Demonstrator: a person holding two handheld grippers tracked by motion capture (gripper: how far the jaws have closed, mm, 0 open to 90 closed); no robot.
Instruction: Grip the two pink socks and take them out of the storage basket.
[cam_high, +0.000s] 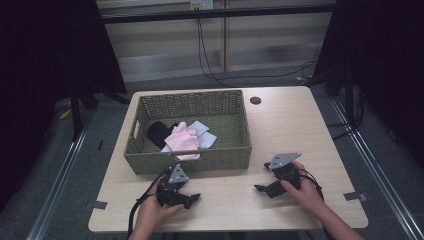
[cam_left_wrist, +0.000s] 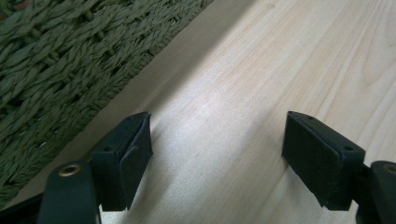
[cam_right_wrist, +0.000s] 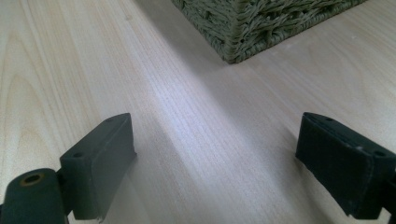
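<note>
A green wicker basket (cam_high: 190, 160) stands on the left half of the light wood table (cam_high: 290, 125). Inside it lie a pink cloth (cam_high: 182, 140), a black cloth (cam_high: 159, 132) and a light blue cloth (cam_high: 202, 132). My left gripper (cam_high: 187, 192) rests low on the table just in front of the basket, held in a hand. It is open with bare wood between its jaws (cam_left_wrist: 217, 140), and the basket wall (cam_left_wrist: 56, 56) is close on its left. My right gripper (cam_high: 263, 176) is open over bare wood (cam_right_wrist: 215, 144) off the basket's front right corner (cam_right_wrist: 261, 23).
A round cable hole (cam_high: 255, 100) sits near the table's far edge. Tape marks (cam_high: 354, 196) are stuck near the front corners. Dark curtains and floor rails flank the table, and cables hang behind it.
</note>
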